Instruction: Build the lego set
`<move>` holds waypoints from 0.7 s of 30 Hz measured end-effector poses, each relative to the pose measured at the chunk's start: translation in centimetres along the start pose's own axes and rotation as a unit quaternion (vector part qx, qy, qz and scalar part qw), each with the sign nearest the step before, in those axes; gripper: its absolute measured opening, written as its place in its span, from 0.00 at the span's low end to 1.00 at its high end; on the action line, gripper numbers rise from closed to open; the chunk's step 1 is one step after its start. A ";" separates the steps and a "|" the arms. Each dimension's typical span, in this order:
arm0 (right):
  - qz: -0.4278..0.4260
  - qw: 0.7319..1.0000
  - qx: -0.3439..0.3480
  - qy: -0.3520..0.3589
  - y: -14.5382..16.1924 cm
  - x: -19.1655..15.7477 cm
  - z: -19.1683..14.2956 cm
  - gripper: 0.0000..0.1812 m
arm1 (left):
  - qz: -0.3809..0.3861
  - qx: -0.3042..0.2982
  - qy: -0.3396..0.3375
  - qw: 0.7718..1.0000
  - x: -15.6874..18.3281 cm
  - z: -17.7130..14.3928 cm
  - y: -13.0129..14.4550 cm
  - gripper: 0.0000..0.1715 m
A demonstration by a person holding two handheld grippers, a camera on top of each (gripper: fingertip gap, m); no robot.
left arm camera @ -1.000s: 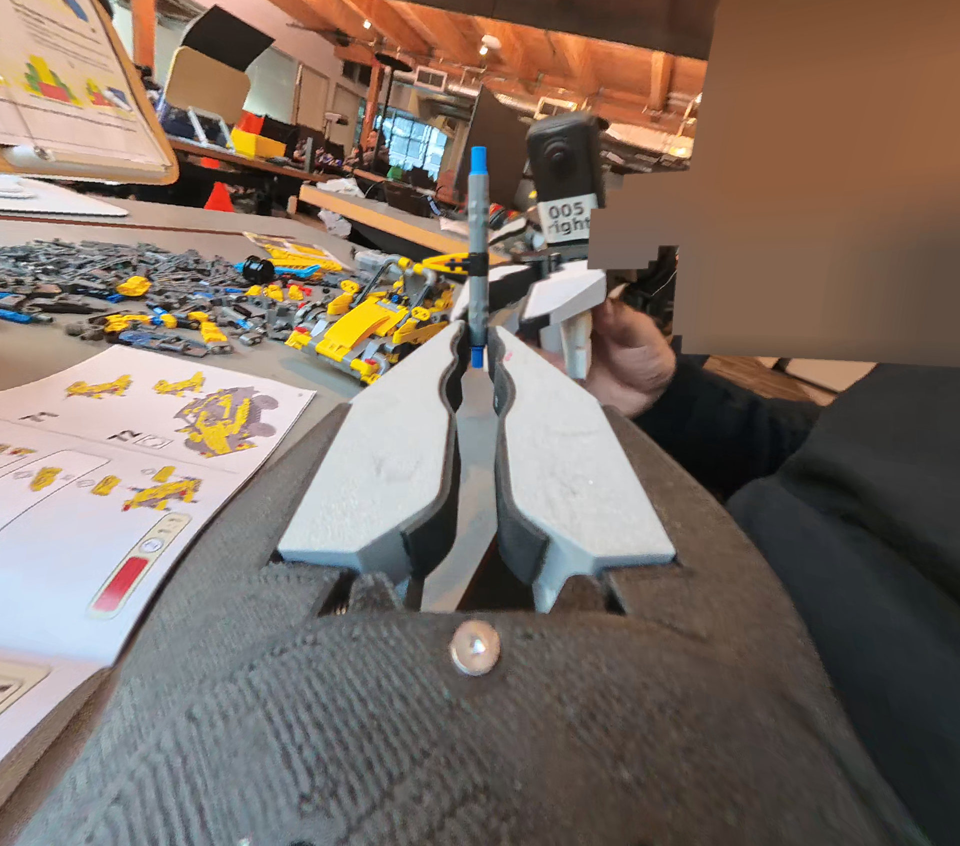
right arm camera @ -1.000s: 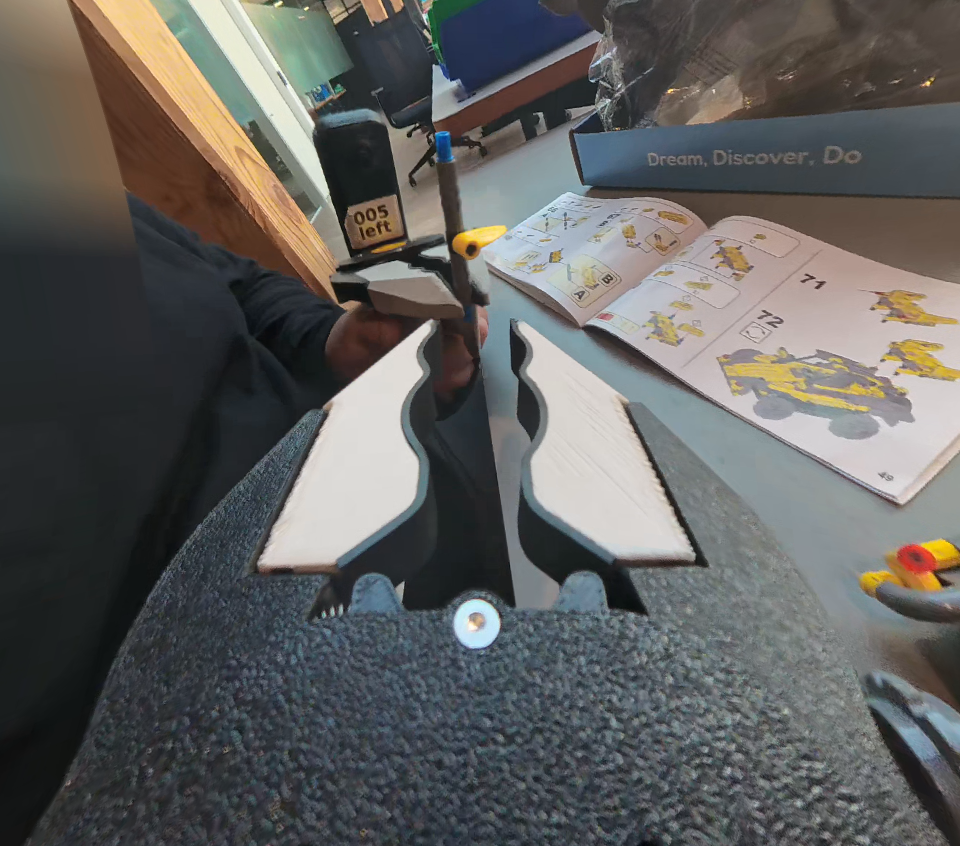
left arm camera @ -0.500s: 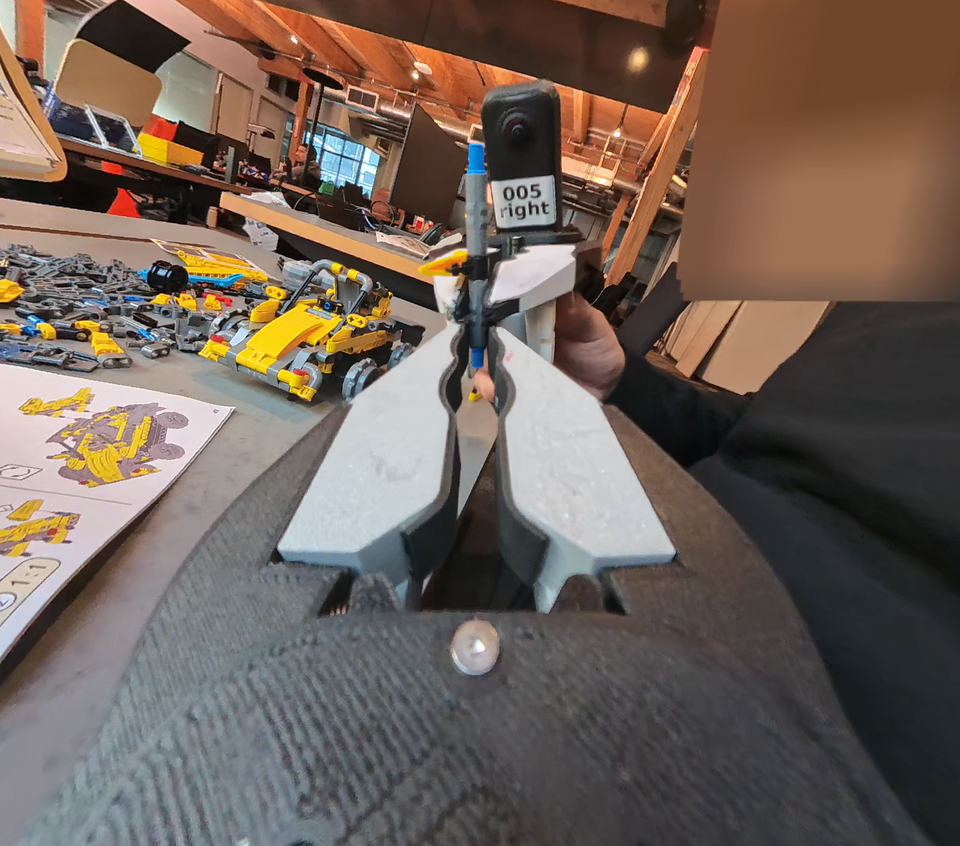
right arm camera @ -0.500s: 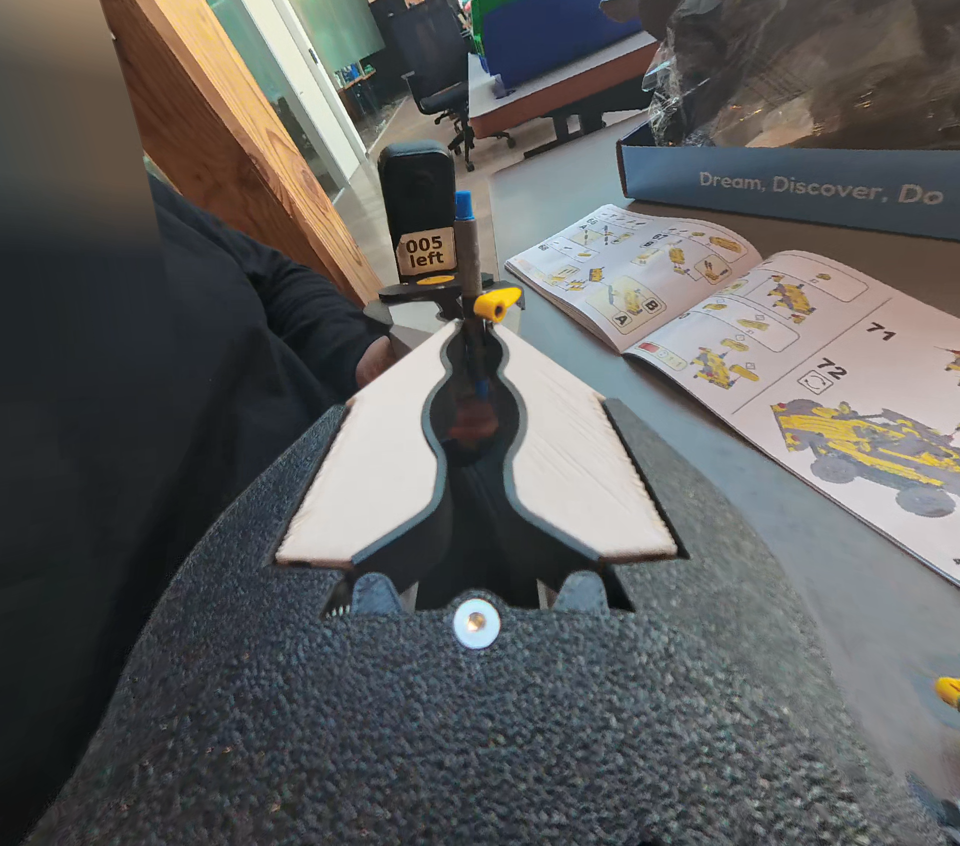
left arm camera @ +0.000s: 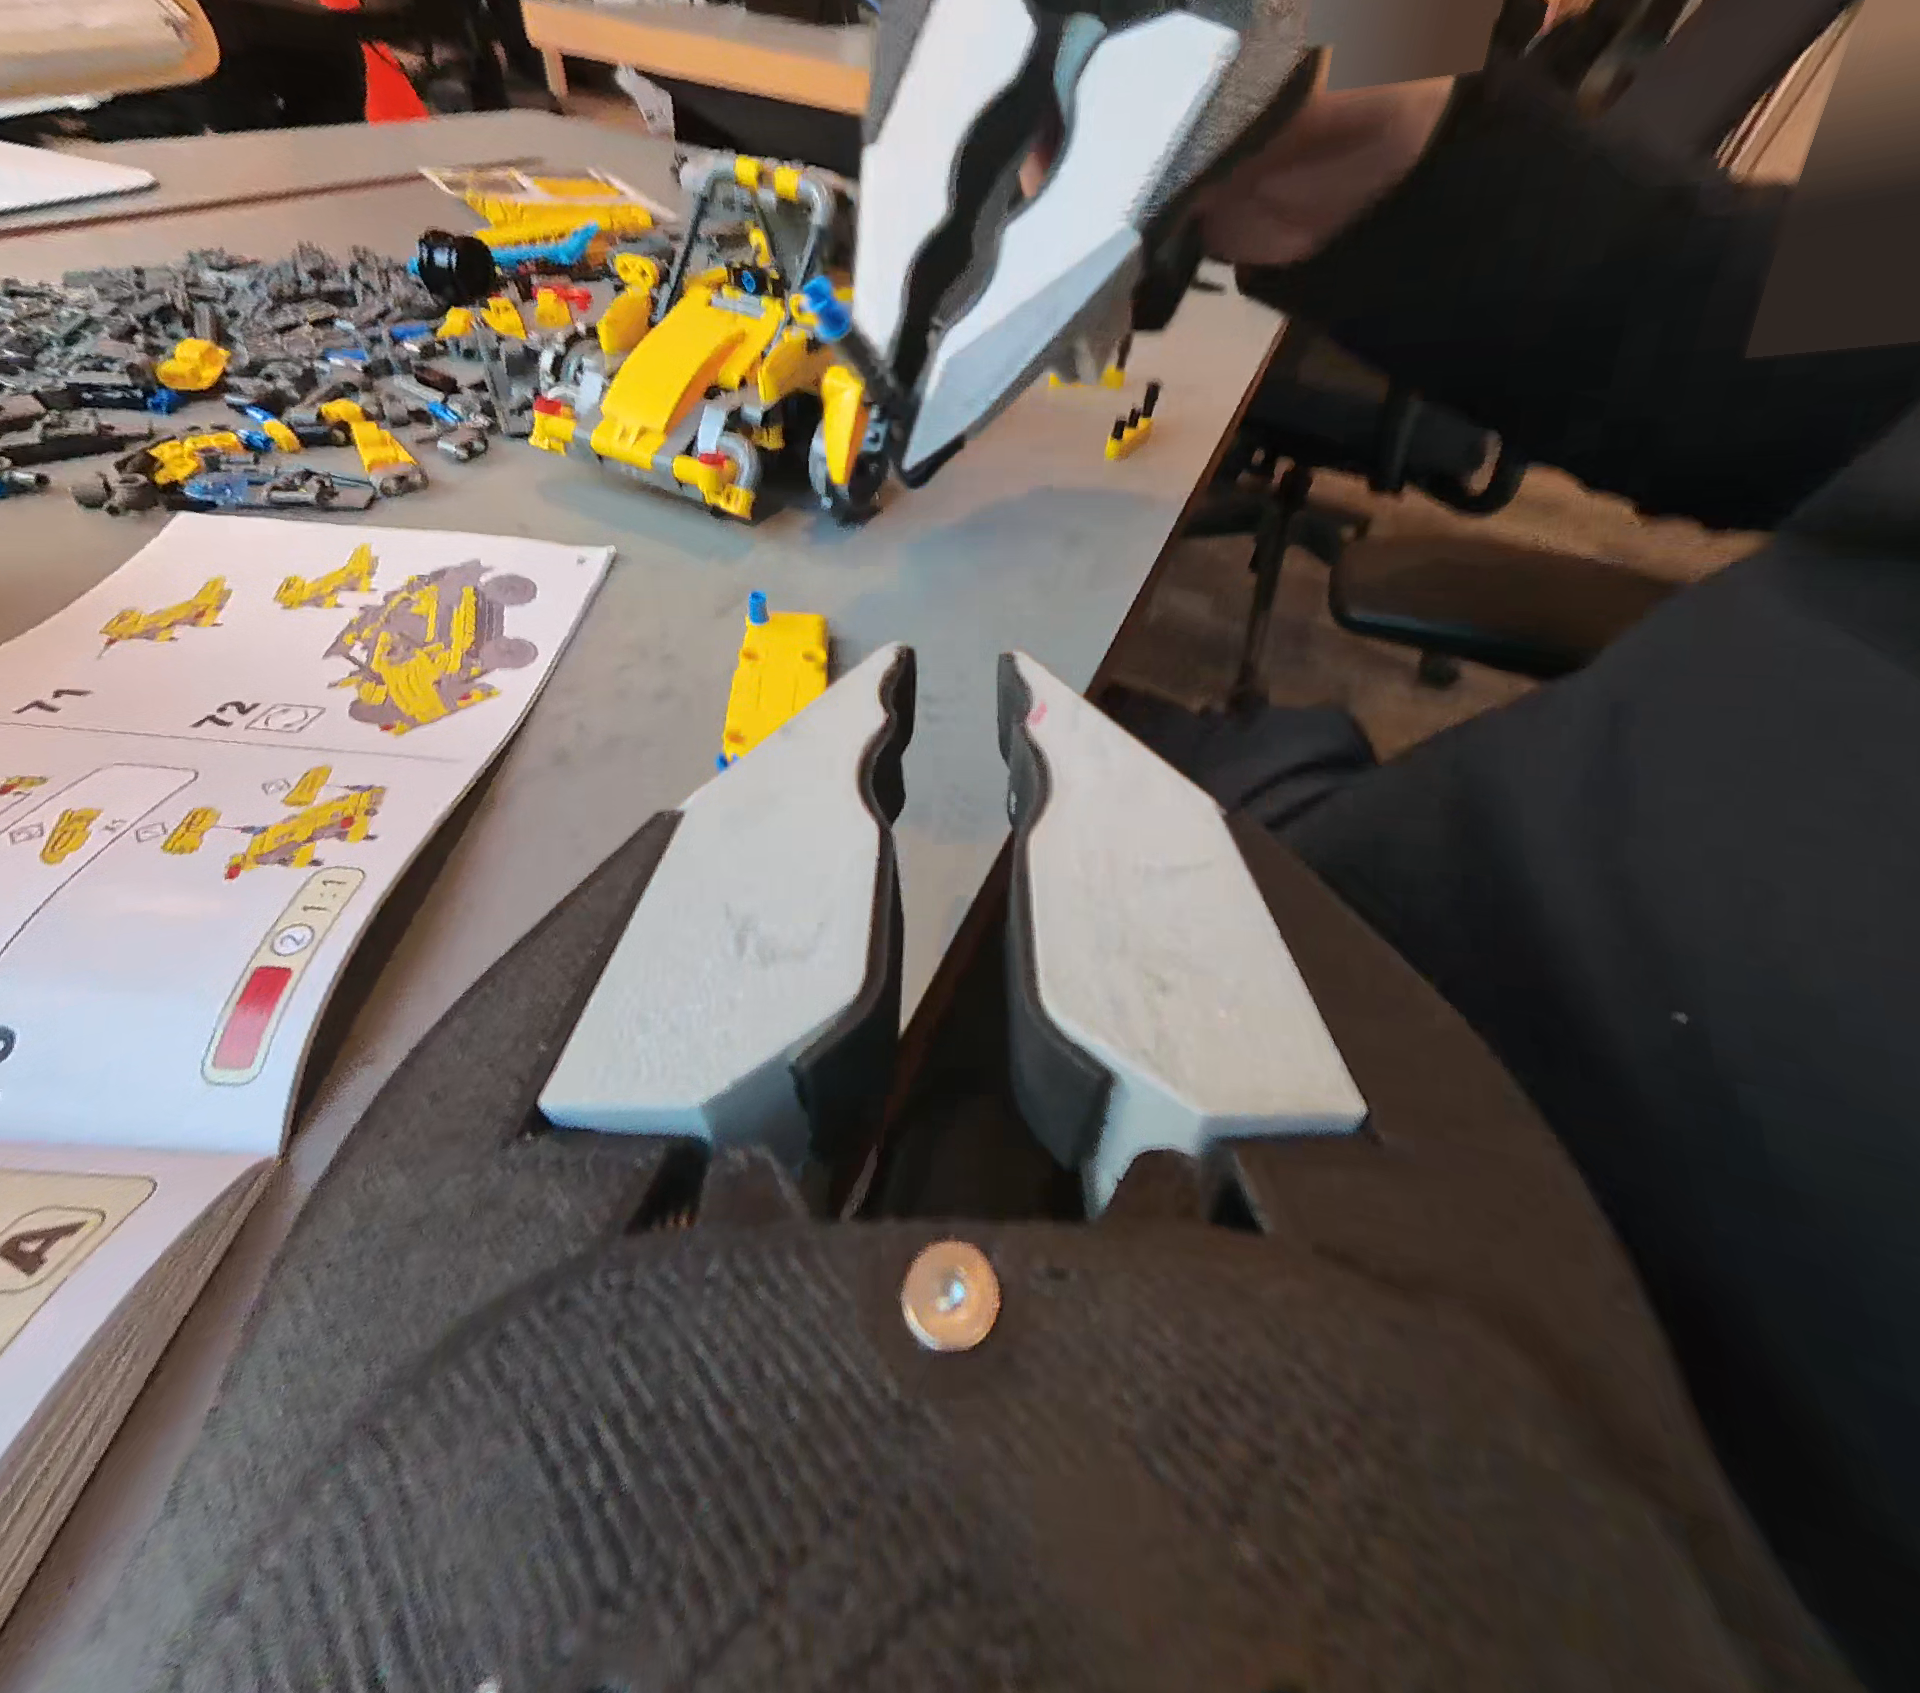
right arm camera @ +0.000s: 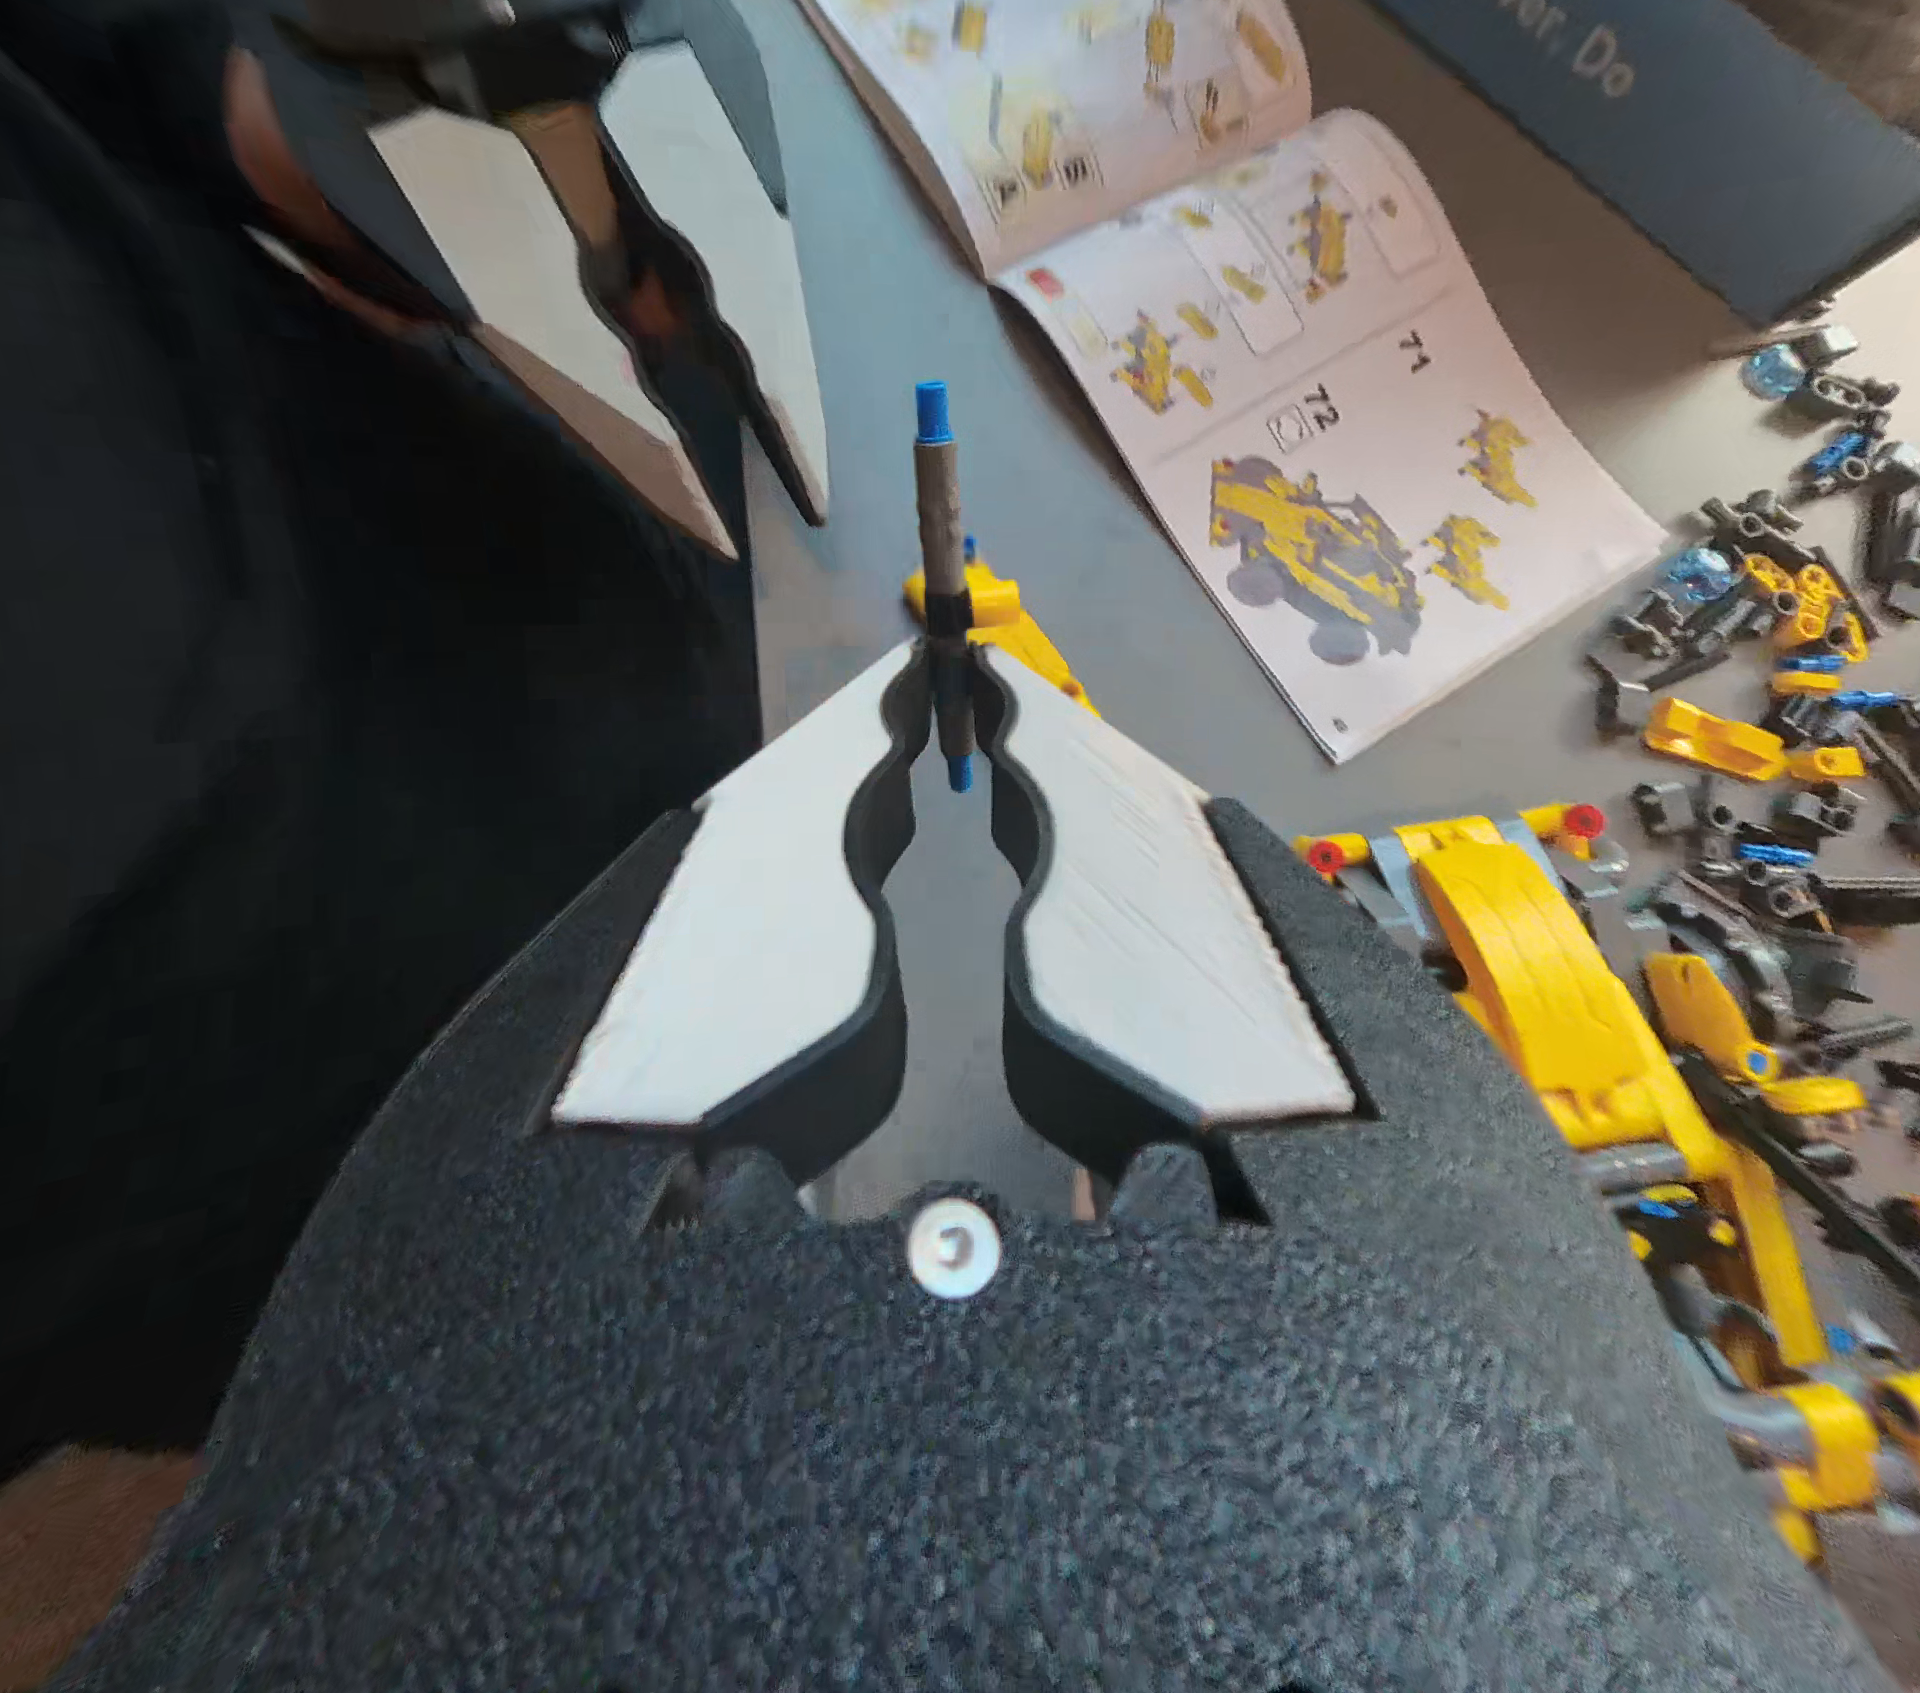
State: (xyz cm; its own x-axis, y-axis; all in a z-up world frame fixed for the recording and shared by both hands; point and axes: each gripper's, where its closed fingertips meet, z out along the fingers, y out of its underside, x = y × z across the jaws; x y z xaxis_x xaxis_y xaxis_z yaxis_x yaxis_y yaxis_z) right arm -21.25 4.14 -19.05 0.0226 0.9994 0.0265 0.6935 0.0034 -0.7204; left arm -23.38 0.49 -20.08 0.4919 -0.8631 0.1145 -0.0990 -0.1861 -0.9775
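In the left wrist view, our left gripper [left arm camera: 954,682] hovers over the grey bench [left arm camera: 966,542] near its edge, fingers spread with a clear gap and nothing between them. Just beyond the left fingertip lies a flat yellow brick piece [left arm camera: 774,677] with a small blue peg at its far end. An open instruction booklet [left arm camera: 260,760] lies to the left. Farther on stands a part-built yellow toy car [left arm camera: 707,376], with a heap of loose grey, black, yellow and blue parts [left arm camera: 208,376] to its left. The right gripper [left arm camera: 902,438] comes down from above, its tips close beside the car's near wheel; we cannot tell whether they touch it. A small yellow piece with black pins [left arm camera: 1132,428] sits near the bench edge.

In the right wrist view, our right gripper [right arm camera: 951,656] is pressed together at its tips, pinching a grey rod with blue ends [right arm camera: 943,521] that stands up past the fingertips. The yellow brick piece [right arm camera: 987,604] lies on the bench right behind it. The left gripper [right arm camera: 779,531] hangs at upper left, its fingers apart and empty. The booklet [right arm camera: 1299,355] lies open ahead, a dark blue box [right arm camera: 1558,85] beyond it, and the car [right arm camera: 1507,968] and loose parts [right arm camera: 1787,708] to the right.
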 end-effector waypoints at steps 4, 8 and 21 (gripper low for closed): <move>-0.054 0.994 -0.092 0.007 2.7 0.8 1.5 0.04 | 0.015 -0.032 0.008 0.999 0.9 0.1 1.6 0.05; -0.101 0.983 -0.155 0.000 4.6 1.0 3.1 0.04 | 0.032 -0.063 0.008 0.997 1.0 0.1 2.8 0.05; -0.172 0.963 -0.208 -0.012 4.9 1.2 4.2 0.03 | 0.122 -0.181 -0.060 0.974 -3.8 0.9 2.4 0.17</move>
State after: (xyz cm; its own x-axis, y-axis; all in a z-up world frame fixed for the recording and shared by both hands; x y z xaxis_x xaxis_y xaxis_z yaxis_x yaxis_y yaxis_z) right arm -20.88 5.52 -25.48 -0.2720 0.9424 0.1948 0.8855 0.3243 -0.3327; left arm -24.72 3.72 -23.02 0.5114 -0.8448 -0.1573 -0.5139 -0.1539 -0.8439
